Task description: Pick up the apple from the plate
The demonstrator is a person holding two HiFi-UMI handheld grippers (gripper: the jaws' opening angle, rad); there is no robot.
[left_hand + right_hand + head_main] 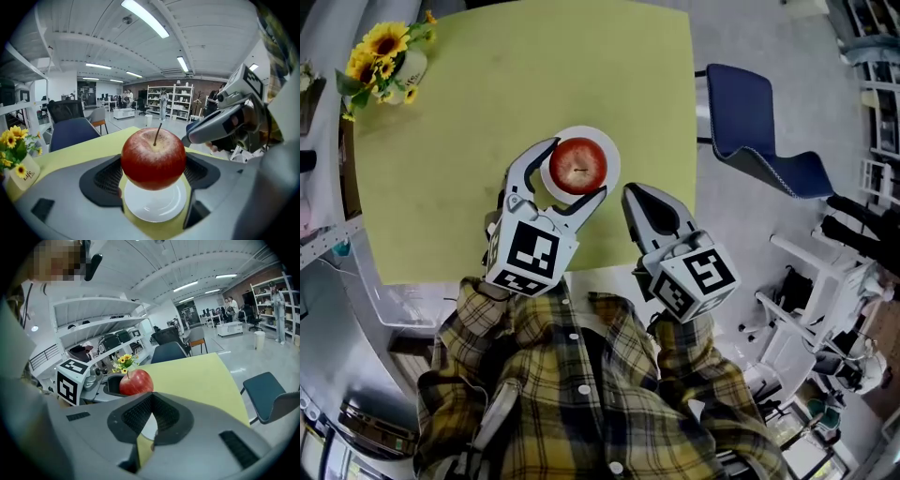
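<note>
jaws of the left gripper [575,169] are clamped on the apple [153,159], one pad against each side. the right gripper [150,399] is beside it with its jaws closed tip to tip on nothing. the apple is red and glossy, with a pale speckled patch round a thin dark stem that points up. it hangs just above a small white plate [154,208]. the plate sits near the front edge of a yellow-green table [487,112]. sunflowers [380,56] stand at a far corner and a blue chair [759,131] is off to the right.
</note>
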